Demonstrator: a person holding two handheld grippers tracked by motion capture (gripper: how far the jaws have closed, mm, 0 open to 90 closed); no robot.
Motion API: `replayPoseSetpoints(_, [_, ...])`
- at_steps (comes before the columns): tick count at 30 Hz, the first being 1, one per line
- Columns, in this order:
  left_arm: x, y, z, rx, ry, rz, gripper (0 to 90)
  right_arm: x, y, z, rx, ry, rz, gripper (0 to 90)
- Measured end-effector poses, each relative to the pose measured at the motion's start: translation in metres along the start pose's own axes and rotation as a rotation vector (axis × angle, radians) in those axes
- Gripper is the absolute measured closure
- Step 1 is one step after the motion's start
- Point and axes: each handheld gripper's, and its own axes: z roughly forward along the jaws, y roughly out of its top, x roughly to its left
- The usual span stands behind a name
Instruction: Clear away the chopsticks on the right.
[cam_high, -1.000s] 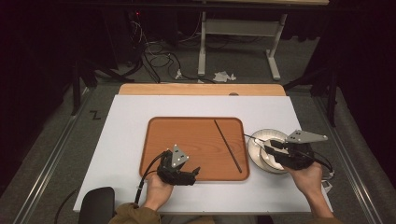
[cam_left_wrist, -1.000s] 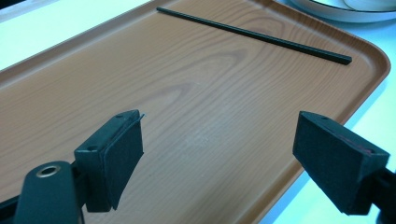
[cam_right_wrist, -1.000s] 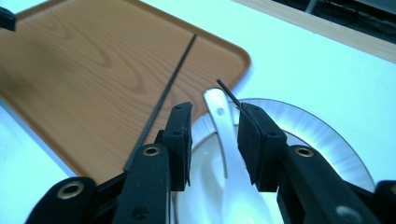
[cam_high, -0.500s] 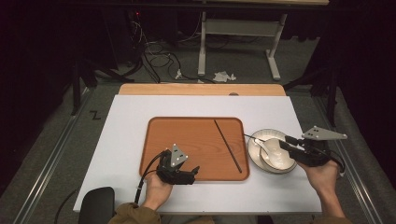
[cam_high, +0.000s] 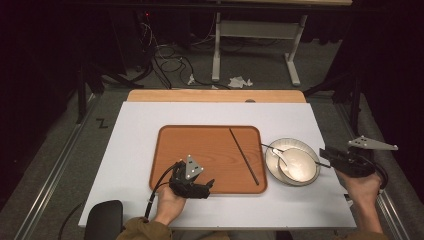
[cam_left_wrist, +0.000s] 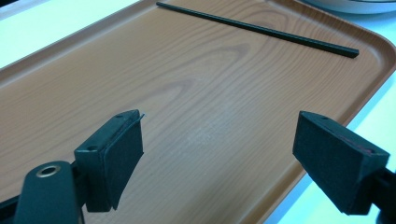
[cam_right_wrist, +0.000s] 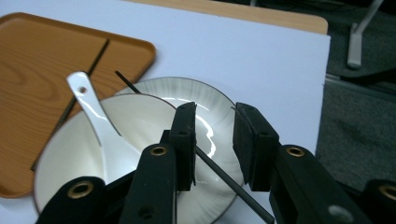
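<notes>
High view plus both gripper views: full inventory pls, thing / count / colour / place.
table: 1, white top with a wood strip at the far edge, centre.
tray: 1, brown wood-grain, middle of the table.
chopstick on tray: 1, black, lying on the tray's right part.
plate: 1, white, right of the tray.
bowl: 1, white, on the plate.
spoon: 1, white, bowl end in the bowl, handle toward the tray.
second chopstick: 1, black, lying across plate and bowl, passing between the right gripper's jaws.
left gripper: 1, black, open over the tray's near edge.
right gripper: 1, black, at the plate's right side, jaws apart around the chopstick.
hands: 2, near edge.
</notes>
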Motion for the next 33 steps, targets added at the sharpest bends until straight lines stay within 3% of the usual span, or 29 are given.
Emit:
replayPoseSetpoints(4, [0.001,0.0,0.0,0.001,0.004,-0.004,16.4,-0.006,-0.007,0.007,0.035,-0.017,0.022,70.7])
replayPoseSetpoints(10, [0.0,0.0,0.0,0.001,0.003,0.0,16.4,-0.01,-0.014,0.021,0.112,-0.032,-0.001,71.0])
replayPoseSetpoints(11, [0.001,0.0,0.0,0.002,0.005,-0.003,16.4,-0.01,-0.016,0.024,0.139,-0.055,-0.008,71.3])
replayPoseSetpoints(21, [0.0,0.0,0.001,0.0,0.001,-0.007,16.4,-0.011,-0.022,0.039,0.221,-0.042,-0.031,72.3])
replayPoseSetpoints(33, [0.001,0.0,0.001,-0.004,0.014,-0.007,16.4,-0.007,-0.023,0.049,0.251,-0.03,-0.052,74.2])
